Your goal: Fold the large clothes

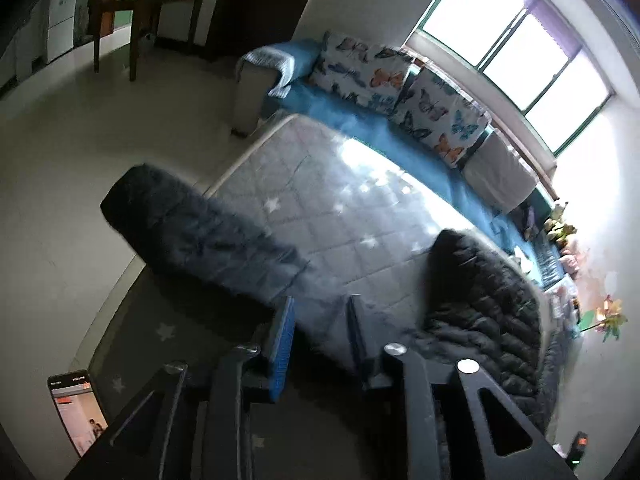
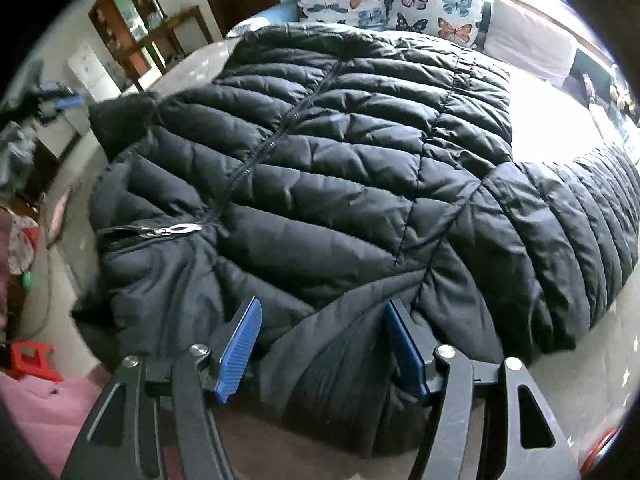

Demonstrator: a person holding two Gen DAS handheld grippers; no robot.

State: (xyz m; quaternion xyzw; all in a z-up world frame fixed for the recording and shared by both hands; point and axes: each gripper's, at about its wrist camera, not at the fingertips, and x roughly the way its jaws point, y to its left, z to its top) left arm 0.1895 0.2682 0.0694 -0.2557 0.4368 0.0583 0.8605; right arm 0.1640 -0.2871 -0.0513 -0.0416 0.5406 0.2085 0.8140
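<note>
A black quilted puffer jacket (image 2: 340, 168) lies spread front-up on a pale star-patterned mattress (image 1: 340, 208), its silver zipper pull (image 2: 180, 230) near the collar. My right gripper (image 2: 322, 344) hovers over the jacket's smooth dark collar end. It is open, with a fold of fabric lying between the blue pads (image 2: 240, 344) and not pressed by them. In the left wrist view one dark sleeve (image 1: 200, 236) stretches across the mattress's near left edge. The jacket's body (image 1: 480, 312) bulks at the right. My left gripper (image 1: 320, 340) stands open over bare mattress, holding nothing.
A blue-covered sofa (image 1: 360, 112) with butterfly cushions (image 1: 360, 68) runs behind the mattress under a bright window (image 1: 512, 40). A phone (image 1: 76, 412) lies lit at the near left. A red stool (image 2: 32, 360) and pink cloth (image 2: 40, 412) sit on the floor at left.
</note>
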